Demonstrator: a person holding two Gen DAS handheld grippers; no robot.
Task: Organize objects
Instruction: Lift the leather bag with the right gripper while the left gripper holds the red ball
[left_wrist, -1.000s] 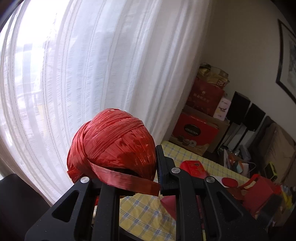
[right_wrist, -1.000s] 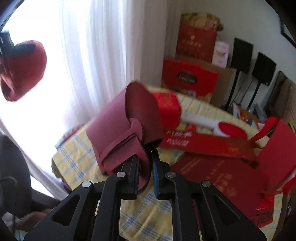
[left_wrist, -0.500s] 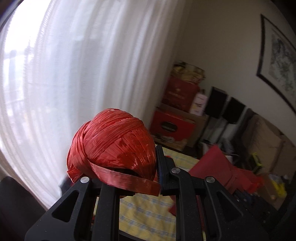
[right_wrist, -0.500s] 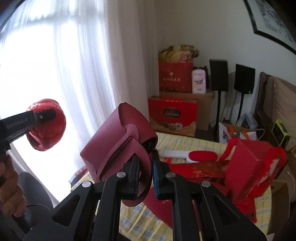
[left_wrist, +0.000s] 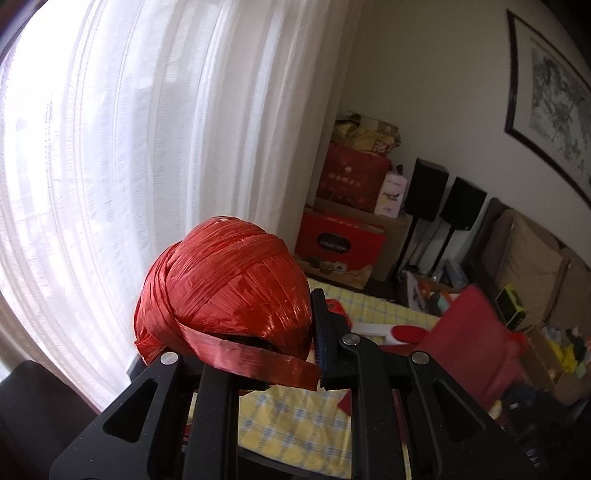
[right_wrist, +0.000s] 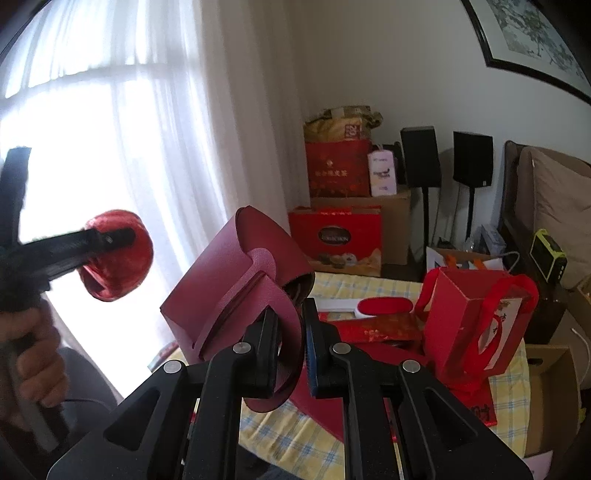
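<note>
Two grippers, one load each: the left gripper (left_wrist: 258, 354) has its jaws clenched on a ball of red ribbon (left_wrist: 225, 291), the right gripper (right_wrist: 290, 328) pinches a maroon pouch (right_wrist: 236, 288). Both are raised higher above the yellow-checked desk (right_wrist: 295, 439) than a second ago. One red gift bag (right_wrist: 469, 325) stands near its right edge; sheer curtains (left_wrist: 147, 147) behind.

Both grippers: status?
Left gripper shut on red plastic twine ball, held in the air. Right gripper shut on maroon folded leather pouch, clear of yellow checked tablecloth. Nothing blocking either.
</note>
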